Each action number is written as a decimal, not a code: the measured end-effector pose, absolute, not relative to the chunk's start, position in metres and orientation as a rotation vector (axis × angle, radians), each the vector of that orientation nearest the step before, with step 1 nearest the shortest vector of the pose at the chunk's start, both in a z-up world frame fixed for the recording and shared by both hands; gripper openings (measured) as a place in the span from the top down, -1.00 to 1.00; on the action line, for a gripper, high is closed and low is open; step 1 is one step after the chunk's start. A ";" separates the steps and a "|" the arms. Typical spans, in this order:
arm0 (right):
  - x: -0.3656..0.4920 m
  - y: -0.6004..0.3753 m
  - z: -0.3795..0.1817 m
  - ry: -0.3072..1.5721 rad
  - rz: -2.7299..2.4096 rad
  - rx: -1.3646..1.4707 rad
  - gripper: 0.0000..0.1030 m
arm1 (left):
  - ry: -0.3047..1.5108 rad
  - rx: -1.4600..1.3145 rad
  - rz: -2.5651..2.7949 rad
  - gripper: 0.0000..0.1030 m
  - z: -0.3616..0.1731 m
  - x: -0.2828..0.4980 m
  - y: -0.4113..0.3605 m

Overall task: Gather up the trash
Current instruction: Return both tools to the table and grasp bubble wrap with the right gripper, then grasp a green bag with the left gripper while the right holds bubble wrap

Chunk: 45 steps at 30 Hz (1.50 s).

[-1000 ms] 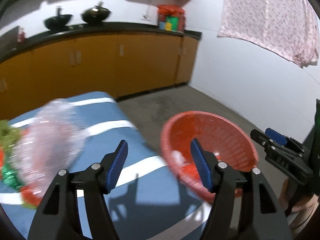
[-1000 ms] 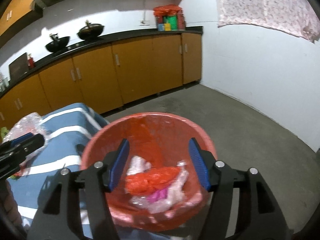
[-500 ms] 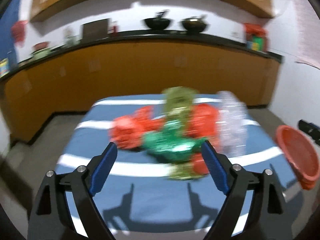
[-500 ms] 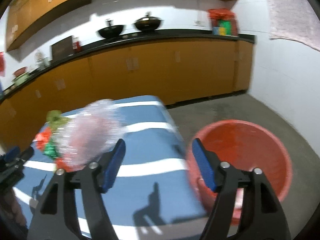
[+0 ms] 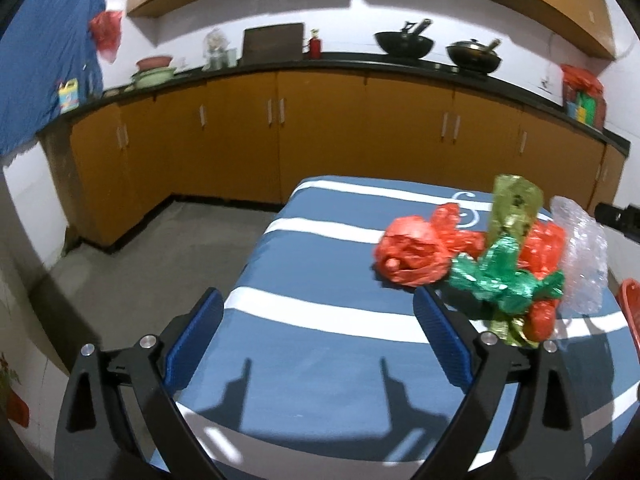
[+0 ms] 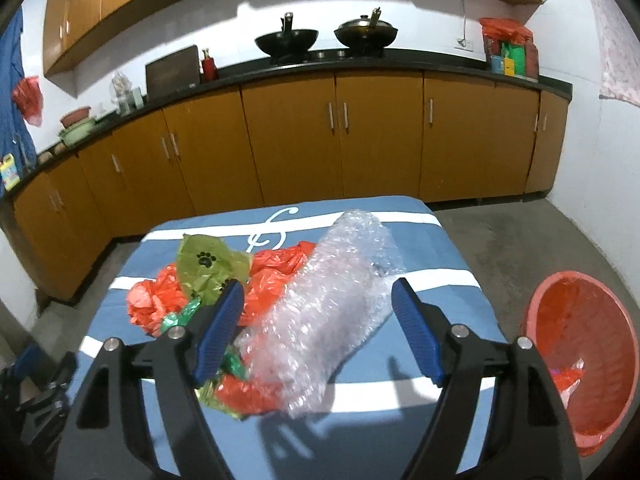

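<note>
A heap of trash lies on the blue white-striped table [image 5: 320,280]: red plastic bags [image 5: 412,256], a green foil wrapper [image 5: 504,280], an olive paw-print bag [image 6: 204,264] and a roll of bubble wrap [image 6: 332,304]. My left gripper [image 5: 316,340] is open and empty, low over the table's left part, the heap to its right. My right gripper [image 6: 316,332] is open, hovering just in front of the bubble wrap. A red basket [image 6: 584,364] stands on the floor right of the table with some trash inside; its rim also shows in the left wrist view [image 5: 630,312].
Orange kitchen cabinets [image 6: 360,140] under a black counter run along the back wall, with two woks [image 6: 288,40] on top. Grey concrete floor [image 5: 140,272] surrounds the table. A white wall [image 6: 600,160] stands to the right.
Both grippers swung left, away from the red basket and toward the table. The right gripper now faces the bubble wrap; the left now looks over the table's left side.
</note>
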State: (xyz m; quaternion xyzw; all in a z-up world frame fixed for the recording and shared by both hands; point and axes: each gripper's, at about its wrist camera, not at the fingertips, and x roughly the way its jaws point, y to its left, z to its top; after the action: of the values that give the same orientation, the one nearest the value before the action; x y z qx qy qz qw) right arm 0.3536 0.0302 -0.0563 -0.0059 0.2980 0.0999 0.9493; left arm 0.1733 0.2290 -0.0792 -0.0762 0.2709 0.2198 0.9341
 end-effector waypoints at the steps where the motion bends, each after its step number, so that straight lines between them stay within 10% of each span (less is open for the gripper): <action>1: 0.357 0.032 -0.059 0.611 0.189 -0.013 -0.44 | 0.559 -0.170 0.453 -0.85 -0.080 0.173 0.234; 7: 0.373 0.028 -0.073 0.669 0.144 0.014 -0.28 | 0.585 -0.216 0.446 -0.85 -0.085 0.177 0.251; 14: 0.367 0.021 -0.092 0.716 0.153 -0.005 0.57 | 0.603 -0.275 0.331 -0.85 -0.088 0.191 0.237; 45: 0.332 -0.034 -0.100 0.685 0.095 0.051 0.69 | 0.801 -0.379 0.016 -0.40 -0.108 0.290 0.152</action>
State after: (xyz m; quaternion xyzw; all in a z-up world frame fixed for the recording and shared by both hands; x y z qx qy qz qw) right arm 0.3319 -0.0344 -0.1002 0.0248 0.3354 0.0463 0.9406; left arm 0.2901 0.1525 -0.1083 -0.1832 0.3874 0.0077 0.9035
